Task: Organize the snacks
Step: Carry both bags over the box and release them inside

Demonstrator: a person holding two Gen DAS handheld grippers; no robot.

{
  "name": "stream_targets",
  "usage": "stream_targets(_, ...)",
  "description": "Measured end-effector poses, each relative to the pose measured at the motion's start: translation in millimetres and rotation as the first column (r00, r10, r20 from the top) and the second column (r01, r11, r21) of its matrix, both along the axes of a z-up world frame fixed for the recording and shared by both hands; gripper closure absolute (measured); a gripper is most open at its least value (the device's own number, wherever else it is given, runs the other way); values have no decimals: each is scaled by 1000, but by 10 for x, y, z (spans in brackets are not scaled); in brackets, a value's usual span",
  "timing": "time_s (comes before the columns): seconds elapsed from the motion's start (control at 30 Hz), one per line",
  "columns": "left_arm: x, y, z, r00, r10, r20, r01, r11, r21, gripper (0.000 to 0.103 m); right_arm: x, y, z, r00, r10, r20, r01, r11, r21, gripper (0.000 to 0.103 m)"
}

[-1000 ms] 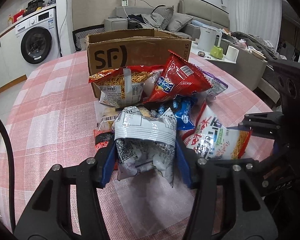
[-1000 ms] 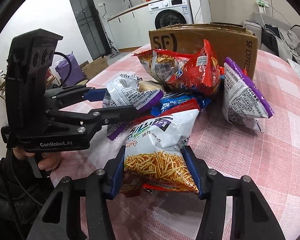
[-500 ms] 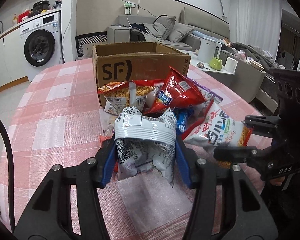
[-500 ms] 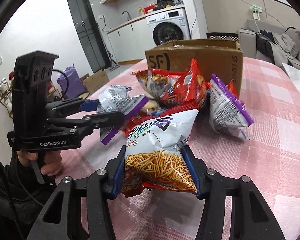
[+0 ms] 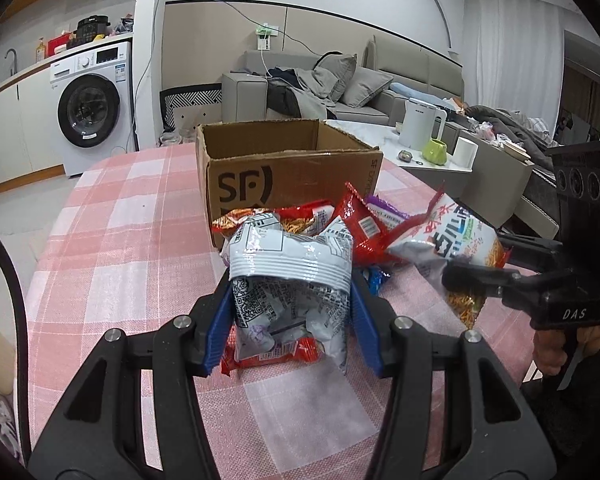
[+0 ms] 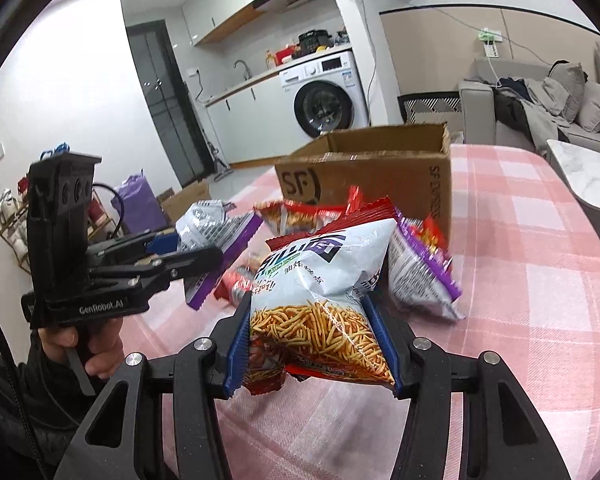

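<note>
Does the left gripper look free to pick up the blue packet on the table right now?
Probably not: the left gripper is shut on a silver snack bag, which partly covers the blue packet.

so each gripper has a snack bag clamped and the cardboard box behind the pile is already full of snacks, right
Not quite. The cardboard box looks empty: the left wrist view shows only bare inner walls. The rest holds: the left gripper clamps a silver bag, and the right gripper clamps a fries bag.

Even, bright indoor light, soft shadows, strong fisheye bending with dark corners, slight motion blur.
</note>
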State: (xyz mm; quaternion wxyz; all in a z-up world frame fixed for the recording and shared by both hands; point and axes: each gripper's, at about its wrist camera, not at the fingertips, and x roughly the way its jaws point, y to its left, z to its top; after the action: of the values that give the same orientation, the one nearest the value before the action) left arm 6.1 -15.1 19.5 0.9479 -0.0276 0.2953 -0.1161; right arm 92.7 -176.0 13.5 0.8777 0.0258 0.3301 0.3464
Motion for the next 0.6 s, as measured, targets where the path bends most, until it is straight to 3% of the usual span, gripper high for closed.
stream_targets(0.6,278,-96,478,998,38,54,-37,999,-7,52,399,-221,369,991,-130,35,128,991,39,49)
